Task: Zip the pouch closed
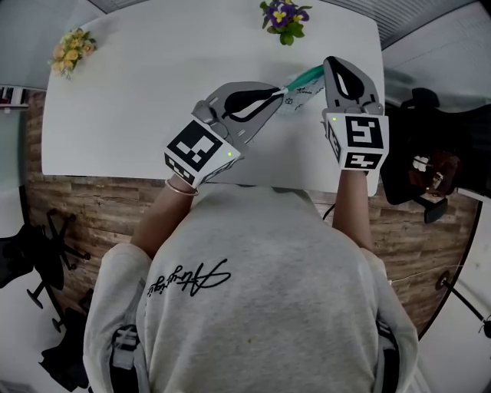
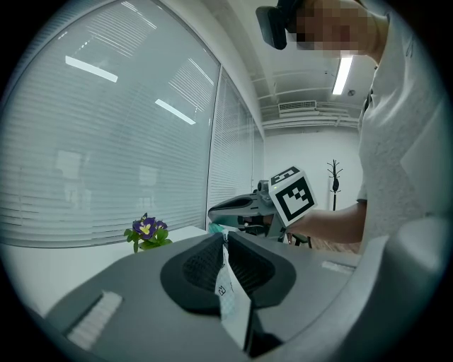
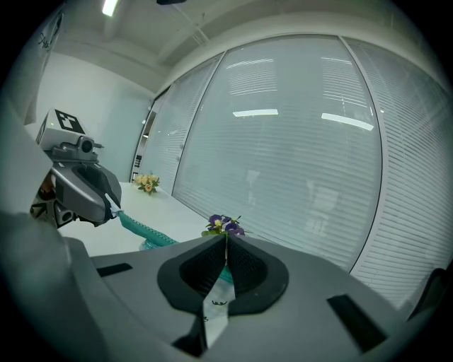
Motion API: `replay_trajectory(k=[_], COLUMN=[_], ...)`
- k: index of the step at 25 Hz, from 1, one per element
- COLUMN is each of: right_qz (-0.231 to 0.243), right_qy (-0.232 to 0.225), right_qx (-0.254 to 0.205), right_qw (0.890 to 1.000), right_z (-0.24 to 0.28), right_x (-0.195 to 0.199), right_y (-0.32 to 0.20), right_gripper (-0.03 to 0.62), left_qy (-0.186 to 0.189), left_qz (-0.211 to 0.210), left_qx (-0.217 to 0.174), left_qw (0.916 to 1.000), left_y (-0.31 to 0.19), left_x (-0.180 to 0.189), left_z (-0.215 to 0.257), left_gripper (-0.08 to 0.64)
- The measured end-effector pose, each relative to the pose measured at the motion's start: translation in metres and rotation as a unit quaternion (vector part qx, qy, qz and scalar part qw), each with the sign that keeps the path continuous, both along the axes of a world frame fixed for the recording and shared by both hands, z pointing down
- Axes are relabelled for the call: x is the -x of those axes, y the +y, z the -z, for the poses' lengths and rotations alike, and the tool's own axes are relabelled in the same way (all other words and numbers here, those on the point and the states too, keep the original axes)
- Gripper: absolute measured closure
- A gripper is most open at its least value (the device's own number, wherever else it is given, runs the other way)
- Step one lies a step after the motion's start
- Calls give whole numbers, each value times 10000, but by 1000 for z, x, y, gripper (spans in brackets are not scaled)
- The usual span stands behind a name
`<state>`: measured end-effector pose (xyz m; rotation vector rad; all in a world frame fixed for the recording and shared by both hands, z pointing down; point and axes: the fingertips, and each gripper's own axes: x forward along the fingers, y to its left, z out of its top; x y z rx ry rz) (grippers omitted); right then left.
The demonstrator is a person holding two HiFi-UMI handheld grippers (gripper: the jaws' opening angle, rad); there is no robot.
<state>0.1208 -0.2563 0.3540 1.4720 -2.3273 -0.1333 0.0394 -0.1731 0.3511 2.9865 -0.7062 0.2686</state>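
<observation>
White table (image 1: 123, 100) fills the upper half of the head view. A person in a grey sweatshirt (image 1: 253, 292) stands at its near edge, taking up the lower centre of the frame. Wood-pattern floor (image 1: 92, 207) shows as a band under the table edge. Wide window blinds (image 3: 304, 155) run behind the table in both gripper views.

Left gripper (image 1: 278, 92) sits centre frame in the head view, angled toward the upper right, with its marker cube (image 1: 198, 150) at the near end. Its jaws are pressed together on a pale flap of the pouch (image 1: 305, 96); in the left gripper view the printed fabric runs down out of the pinch toward the lower centre.

Right gripper (image 1: 331, 65) sits right of centre, pointing toward the top of the frame. Its jaws are likewise closed tight on the pouch, and the right gripper view shows a strip of the same pale printed fabric caught between the pads.

The pouch is held between the two gripper tips, above the table near its right end. Whether it touches the tabletop cannot be told. The teal zipper (image 1: 305, 75) stretches along its upper edge from one gripper tip to the other. In the right gripper view it runs taut from the left gripper, at mid left, down toward the closed jaws.

Purple flowers (image 1: 285, 17) stand at the top centre of the table. Yellow flowers (image 1: 71, 51) stand at the upper left corner, well apart from the pouch. There is a thin bracelet (image 1: 182, 186) on the left wrist.
</observation>
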Motion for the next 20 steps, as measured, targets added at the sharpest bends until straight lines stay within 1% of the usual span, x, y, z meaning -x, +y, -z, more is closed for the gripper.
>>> replay_trajectory(k=[9, 15, 20], right_qz=[-8, -7, -172], right_qy=[-22, -31, 44], right_qx=[9, -8, 8], right_qw=[10000, 10000, 9998], right_z=[-1, 0, -2], right_x=[1, 1, -8], right_y=[-4, -4, -7], right_gripper=[581, 581, 584], left_qy=[5, -38, 32], left_qz=[-47, -55, -53], left_qx=[5, -58, 28], left_qw=[10000, 10000, 10000], left_y=[0, 1, 1], left_x=[-2, -3, 0], left_z=[2, 5, 4], left_gripper=[538, 538, 538])
